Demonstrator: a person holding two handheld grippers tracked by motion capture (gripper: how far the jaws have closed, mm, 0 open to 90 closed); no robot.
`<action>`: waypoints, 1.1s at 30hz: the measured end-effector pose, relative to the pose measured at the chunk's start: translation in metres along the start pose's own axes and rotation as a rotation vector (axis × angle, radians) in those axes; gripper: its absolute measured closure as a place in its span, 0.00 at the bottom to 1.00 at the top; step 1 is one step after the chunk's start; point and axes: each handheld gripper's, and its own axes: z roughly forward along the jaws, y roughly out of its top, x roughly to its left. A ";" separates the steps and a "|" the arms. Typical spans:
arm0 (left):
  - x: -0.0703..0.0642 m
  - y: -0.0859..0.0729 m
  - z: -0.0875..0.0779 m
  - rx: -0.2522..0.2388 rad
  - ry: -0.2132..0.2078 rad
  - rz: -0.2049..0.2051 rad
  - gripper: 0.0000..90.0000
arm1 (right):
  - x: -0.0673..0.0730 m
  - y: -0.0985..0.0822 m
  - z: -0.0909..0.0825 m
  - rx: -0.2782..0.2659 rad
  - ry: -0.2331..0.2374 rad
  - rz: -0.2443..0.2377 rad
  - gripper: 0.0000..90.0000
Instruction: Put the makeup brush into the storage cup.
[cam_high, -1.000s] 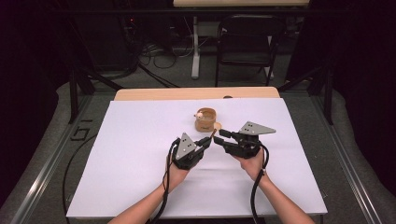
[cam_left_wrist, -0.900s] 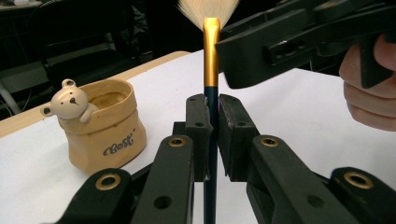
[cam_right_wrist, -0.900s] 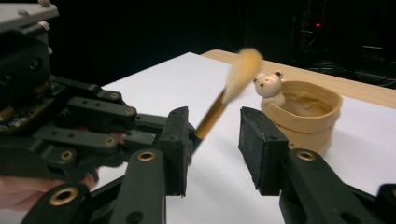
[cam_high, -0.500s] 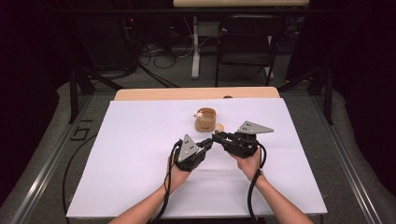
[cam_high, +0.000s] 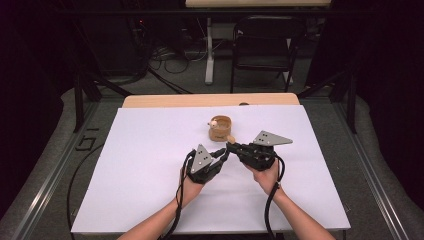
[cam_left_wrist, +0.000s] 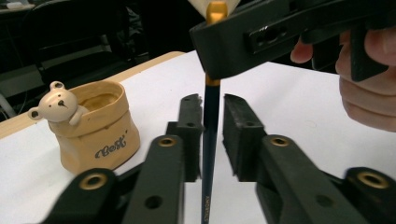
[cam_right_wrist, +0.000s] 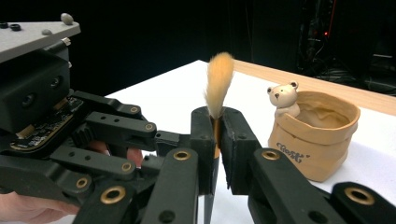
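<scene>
A paintbrush with a dark blue handle (cam_left_wrist: 210, 140), gold ferrule and tan bristles (cam_right_wrist: 219, 79) stands upright between both grippers at mid-table. My right gripper (cam_right_wrist: 217, 140) is shut on the brush at the ferrule, and its jaws have just been closing. My left gripper (cam_left_wrist: 212, 135) has the handle between its jaws, which have just been opening; a gap shows beside the handle. In the high view the left gripper (cam_high: 222, 155) and right gripper (cam_high: 231, 146) meet tip to tip. A tan bear pot (cam_high: 220, 129) stands just behind them.
A white sheet (cam_high: 150, 150) covers the table, with a wooden strip (cam_high: 210, 100) bare along the far edge. The bear pot (cam_left_wrist: 95, 126) sits close to the left gripper's jaws. A dark chair (cam_high: 265, 45) and cables lie beyond the table.
</scene>
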 end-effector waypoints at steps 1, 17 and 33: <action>0.002 0.000 0.000 0.003 -0.020 -0.007 0.76 | 0.000 0.000 -0.001 0.002 -0.001 -0.006 0.94; 0.034 -0.007 -0.028 0.072 -0.042 -0.056 0.10 | -0.002 0.004 -0.005 0.023 -0.042 -0.064 0.94; 0.064 -0.028 -0.080 0.077 0.051 -0.050 0.00 | -0.005 0.009 -0.005 0.082 -0.068 -0.100 0.94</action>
